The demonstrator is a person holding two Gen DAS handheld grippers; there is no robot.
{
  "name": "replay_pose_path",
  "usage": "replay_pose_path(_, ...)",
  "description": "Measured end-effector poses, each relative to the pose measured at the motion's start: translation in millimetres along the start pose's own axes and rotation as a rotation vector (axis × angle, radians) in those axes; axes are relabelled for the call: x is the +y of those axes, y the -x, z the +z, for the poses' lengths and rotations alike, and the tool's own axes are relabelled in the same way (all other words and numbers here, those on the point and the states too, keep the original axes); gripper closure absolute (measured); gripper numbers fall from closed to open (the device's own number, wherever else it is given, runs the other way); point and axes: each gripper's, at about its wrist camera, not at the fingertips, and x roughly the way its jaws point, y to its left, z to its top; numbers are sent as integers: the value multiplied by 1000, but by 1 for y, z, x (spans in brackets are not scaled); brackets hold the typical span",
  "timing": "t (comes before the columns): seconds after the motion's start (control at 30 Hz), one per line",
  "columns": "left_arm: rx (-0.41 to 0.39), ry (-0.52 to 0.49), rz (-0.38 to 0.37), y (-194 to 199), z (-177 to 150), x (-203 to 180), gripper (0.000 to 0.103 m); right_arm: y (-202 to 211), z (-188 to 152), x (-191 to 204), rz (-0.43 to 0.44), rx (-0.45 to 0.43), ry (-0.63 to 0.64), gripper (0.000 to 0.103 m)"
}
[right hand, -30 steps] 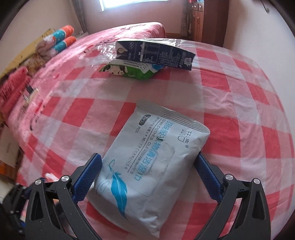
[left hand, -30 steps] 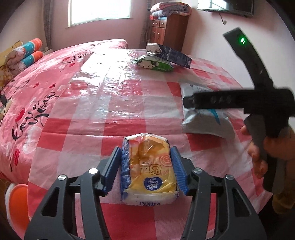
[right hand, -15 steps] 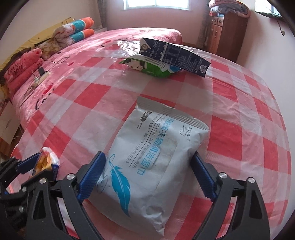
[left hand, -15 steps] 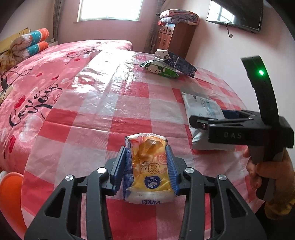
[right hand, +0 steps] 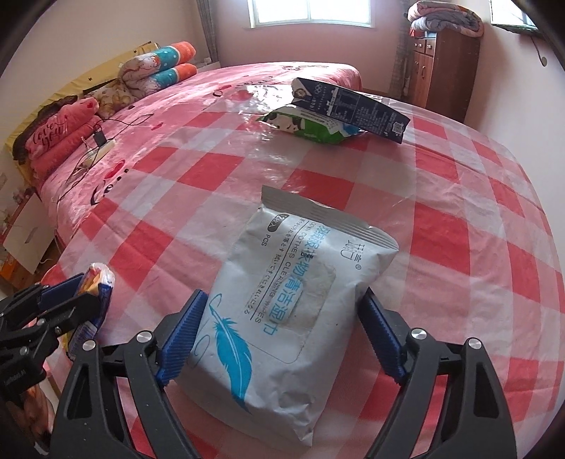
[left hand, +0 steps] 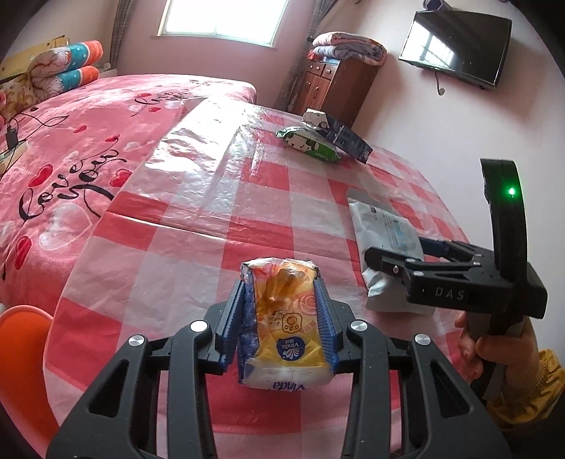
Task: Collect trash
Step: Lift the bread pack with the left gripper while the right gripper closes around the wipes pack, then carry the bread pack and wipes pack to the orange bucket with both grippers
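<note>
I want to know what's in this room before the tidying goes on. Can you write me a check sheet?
Surface: table under a red-and-white checked plastic cover.
Job's things: yellow tissue pack; white wipes pack; green snack bag with a dark carton leaning on it.
Clutter: nothing seen.
Grippers: left gripper jaws shut on the tissue pack; right gripper jaws closing around the wipes pack.
Cables: charger lead on the bed.
Surroundings: pink bed, wooden cabinet, wall TV, window.
</note>
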Motion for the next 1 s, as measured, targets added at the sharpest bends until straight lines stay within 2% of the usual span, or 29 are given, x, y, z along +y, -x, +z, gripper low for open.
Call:
replay_pose_path(0.37,-37,15,2,21,-4,10,63,21,-2,18,52,-31,1,19)
replay_pose_path(0.63,-83,41,32,49,-8,24,63,37,4,44,145,-53,17,19)
replay_pose_path(1.0,-131,108,139,98,-27,68,63,49,5,126,312,-37,152,19)
